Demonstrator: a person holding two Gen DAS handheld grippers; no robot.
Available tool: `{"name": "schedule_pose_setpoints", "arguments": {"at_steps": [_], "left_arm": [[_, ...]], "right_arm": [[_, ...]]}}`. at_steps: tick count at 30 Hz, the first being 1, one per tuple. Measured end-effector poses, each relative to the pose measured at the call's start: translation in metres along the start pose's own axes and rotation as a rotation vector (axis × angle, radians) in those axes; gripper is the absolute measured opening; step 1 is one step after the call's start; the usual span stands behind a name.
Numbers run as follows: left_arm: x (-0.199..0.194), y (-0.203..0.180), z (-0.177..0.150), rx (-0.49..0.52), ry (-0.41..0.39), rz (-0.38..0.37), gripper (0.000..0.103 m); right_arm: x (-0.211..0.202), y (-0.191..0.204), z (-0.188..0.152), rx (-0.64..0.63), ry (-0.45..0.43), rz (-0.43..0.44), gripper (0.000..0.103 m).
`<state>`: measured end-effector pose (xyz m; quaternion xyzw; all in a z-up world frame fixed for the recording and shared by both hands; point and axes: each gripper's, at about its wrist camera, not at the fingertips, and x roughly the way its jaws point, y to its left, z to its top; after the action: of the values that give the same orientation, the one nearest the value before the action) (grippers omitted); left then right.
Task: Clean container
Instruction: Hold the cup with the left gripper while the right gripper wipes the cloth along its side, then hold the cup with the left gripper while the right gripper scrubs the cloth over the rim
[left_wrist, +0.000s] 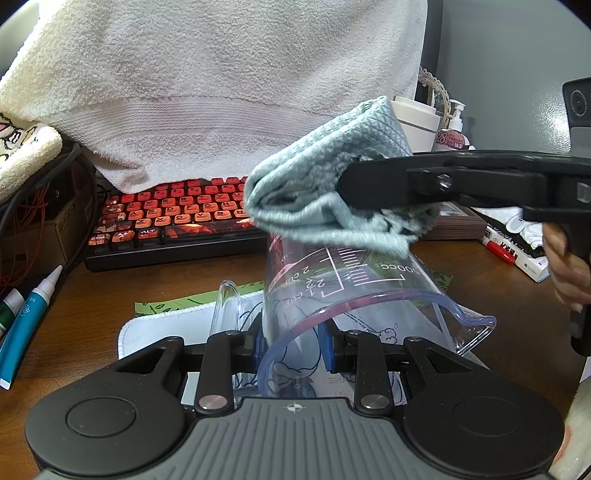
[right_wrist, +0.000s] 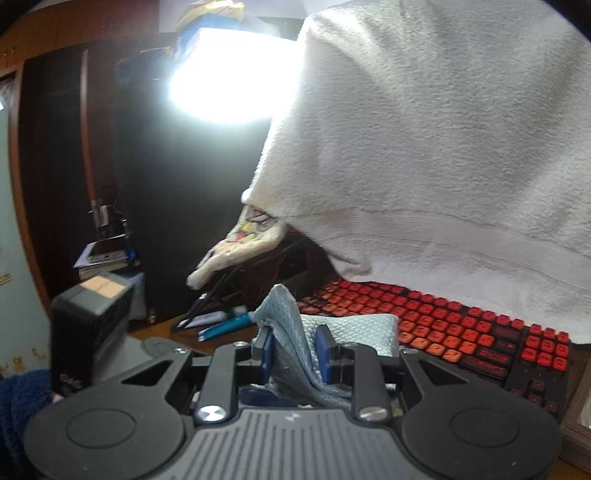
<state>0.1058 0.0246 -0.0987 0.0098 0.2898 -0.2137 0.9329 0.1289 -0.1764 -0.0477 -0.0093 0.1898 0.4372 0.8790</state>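
1. At the far left of the desk (left_wrist: 96, 295), two tubes (left_wrist: 26, 317) are lying beside a tangle of cables, well clear of the work. They are playing no part here.

2. Behind, a red-keyed keyboard (left_wrist: 166, 214) is sitting partly under a white towel (left_wrist: 221, 92), which is hanging down over whatever stands behind it, perhaps as a cover.

3. In the middle, the left gripper (left_wrist: 293, 347) is clamping the wall of a clear plastic measuring cup (left_wrist: 351, 291) near its rim, one blue pad inside and one outside. The cup is being held tilted, mouth toward the camera and spout to the right, above a white printed mat (left_wrist: 147, 332). Gripping the rim seems to be leaving the graduated outer wall free for wiping.

4. Just above the cup, a bunched blue-grey microfibre cloth (left_wrist: 317, 195) is pressing against its far end, the base or upper outer side. Whether that surface is already clean, I cannot tell.

5. To the right, the right gripper (right_wrist: 295, 350) is pinching that cloth between its blue pads, with folds spilling out on both sides. That slack is probably letting the cloth mould around the curved wall.

6. At the far right, a hand (left_wrist: 569, 269) is squeezing the right gripper's handle, keeping the cloth clamped.
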Motion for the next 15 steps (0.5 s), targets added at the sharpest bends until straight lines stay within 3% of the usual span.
{"name": "schedule_pose_setpoints", "arguments": {"at_steps": [9, 15], "left_arm": [[0.000, 0.000, 0.000, 0.000, 0.000, 0.000, 0.029], [0.000, 0.000, 0.000, 0.000, 0.000, 0.001, 0.029]], "right_arm": [[0.000, 0.010, 0.000, -0.022, 0.017, 0.054, 0.021], [0.000, -0.008, 0.000, 0.017, -0.011, -0.061, 0.021]]}}
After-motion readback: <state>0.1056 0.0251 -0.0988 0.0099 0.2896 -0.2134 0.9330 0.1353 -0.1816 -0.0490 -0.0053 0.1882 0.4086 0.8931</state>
